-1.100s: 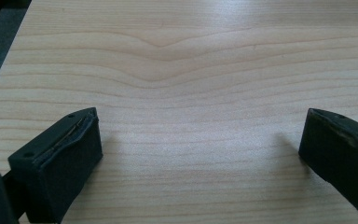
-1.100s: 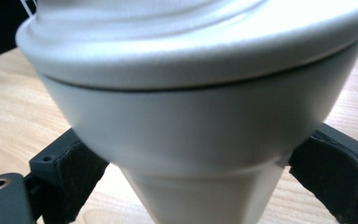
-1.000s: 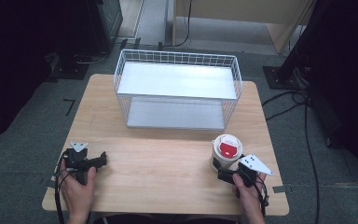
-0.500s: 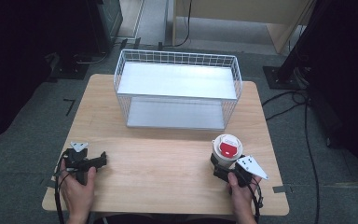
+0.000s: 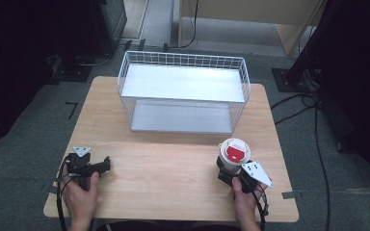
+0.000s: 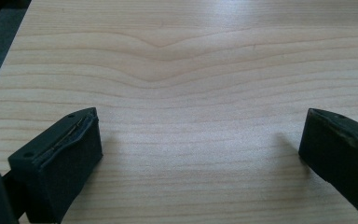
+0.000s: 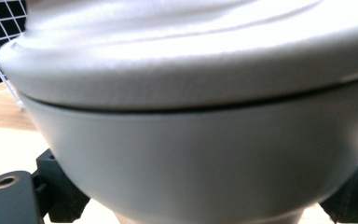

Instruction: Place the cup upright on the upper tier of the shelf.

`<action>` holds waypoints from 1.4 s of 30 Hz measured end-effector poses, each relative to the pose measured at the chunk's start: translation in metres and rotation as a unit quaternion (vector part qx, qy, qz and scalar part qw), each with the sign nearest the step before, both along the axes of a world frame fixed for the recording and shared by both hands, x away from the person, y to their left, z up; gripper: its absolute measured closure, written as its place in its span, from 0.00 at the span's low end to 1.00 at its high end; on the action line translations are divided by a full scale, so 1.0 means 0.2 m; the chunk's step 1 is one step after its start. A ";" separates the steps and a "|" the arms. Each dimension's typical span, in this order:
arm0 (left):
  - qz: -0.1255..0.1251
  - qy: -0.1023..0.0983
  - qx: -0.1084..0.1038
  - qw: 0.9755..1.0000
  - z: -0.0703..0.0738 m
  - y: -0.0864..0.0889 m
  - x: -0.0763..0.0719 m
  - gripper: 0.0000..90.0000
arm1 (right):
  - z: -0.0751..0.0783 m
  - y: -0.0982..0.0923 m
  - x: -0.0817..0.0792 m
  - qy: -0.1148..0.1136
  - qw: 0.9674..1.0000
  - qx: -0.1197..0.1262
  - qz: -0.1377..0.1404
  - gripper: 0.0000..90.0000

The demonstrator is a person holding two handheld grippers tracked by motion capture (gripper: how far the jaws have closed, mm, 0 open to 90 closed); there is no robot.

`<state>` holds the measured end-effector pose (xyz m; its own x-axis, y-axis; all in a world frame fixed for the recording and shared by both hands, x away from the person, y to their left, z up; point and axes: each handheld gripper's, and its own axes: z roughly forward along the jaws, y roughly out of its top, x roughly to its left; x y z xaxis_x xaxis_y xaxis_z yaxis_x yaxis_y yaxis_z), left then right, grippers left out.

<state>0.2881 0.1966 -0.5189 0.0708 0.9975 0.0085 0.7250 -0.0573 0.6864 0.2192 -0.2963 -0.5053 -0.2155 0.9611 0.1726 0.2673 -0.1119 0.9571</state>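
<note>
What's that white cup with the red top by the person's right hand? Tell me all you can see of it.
The cup is a pale, grey-white tub, narrower toward its base, with a white lid bearing a red label. It stands upright on the wooden table, near the right front, in front of the wire basket. The right gripper has its black jaws on either side of the lower body. Whether they press on it cannot be told.
</note>
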 end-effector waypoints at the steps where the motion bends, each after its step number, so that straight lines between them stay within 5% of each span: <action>1: 0.000 0.000 0.000 1.000 0.00 0.00 0.00 0.00 | 0.00 0.00 0.00 -0.001 1.000 0.004 -0.001 0.10; 6: 0.000 0.000 0.000 1.000 0.00 0.00 0.00 0.00 | 0.00 -0.02 0.03 -0.008 0.999 0.031 -0.010 0.11; 17: -0.001 0.000 0.000 1.000 0.00 0.00 0.00 0.00 | 0.05 0.01 0.06 -0.015 0.999 0.046 0.006 0.11; 28: -0.001 0.000 0.000 1.000 0.00 0.00 0.00 0.00 | 0.19 0.06 0.09 -0.055 0.998 0.041 0.017 0.11; 42: -0.001 0.000 0.000 1.000 0.00 0.00 0.00 0.00 | 0.31 0.08 0.12 -0.077 0.996 0.040 0.025 0.11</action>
<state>0.2882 0.1966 -0.5189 0.0721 0.9974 0.0092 0.7250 -0.0588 0.6862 0.2442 -0.2812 -0.4423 -0.2922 0.9330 0.2103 0.1254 -0.1806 0.9755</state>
